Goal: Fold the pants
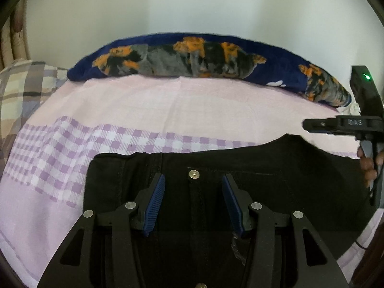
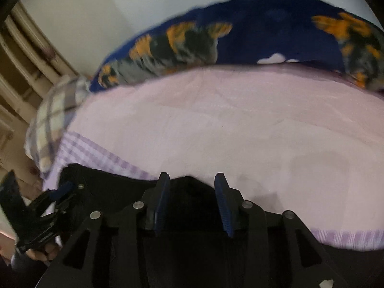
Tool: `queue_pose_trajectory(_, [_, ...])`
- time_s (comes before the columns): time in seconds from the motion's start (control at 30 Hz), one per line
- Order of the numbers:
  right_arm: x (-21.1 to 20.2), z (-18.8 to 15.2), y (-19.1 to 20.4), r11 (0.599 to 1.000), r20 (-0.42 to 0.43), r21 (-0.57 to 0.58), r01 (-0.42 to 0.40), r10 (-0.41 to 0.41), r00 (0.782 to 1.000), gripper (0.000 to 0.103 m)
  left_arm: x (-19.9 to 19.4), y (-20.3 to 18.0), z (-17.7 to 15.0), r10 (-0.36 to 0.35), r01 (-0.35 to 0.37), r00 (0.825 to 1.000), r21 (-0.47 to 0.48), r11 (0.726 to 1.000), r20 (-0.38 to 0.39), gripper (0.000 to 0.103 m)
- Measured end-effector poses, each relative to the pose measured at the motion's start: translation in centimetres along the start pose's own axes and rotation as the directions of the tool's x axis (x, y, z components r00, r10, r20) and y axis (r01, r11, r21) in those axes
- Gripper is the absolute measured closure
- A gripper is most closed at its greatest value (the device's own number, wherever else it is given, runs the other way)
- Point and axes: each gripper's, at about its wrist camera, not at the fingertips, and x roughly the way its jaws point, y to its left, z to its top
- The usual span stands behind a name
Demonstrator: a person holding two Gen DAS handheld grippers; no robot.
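Both tongs point(image 1: 193, 187) point(image 2: 191, 184) open, just over black pants point(image 1: 264, 168) waistband.

Only one marking is being shown: raised letters on the black body of the right gripper point(image 1: 312, 126), seen far to the right of the left gripper point(image 1: 193, 183). They are being rendered too faintly to be read with certainty. No other text is being displayed.

Left gripper point(image 1: 193, 180) and right gripper point(image 2: 191, 180) both hover with jaws spread (blue pads apart), gripping nothing.
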Motion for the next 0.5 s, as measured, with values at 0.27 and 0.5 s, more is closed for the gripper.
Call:
queue_pose_trajectory(0.27, [-2.7,-5.7,-4.8,0.979,-0.002,0.202,0.009,-0.009,1.000,0.066,0.1,-1.3,-2.7,0.036,-0.030,0.996,0.074,0.997,-0.082,0.052])
queue_pose_trajectory(0.5, [-8.7,-11.5,-13.0,0.916,0.039,0.377,0.136,-0.163,0.986,0.068,0.0,-2.2,-2.5,0.088,-0.080,0.991,0.077,0.994,-0.105,0.052])
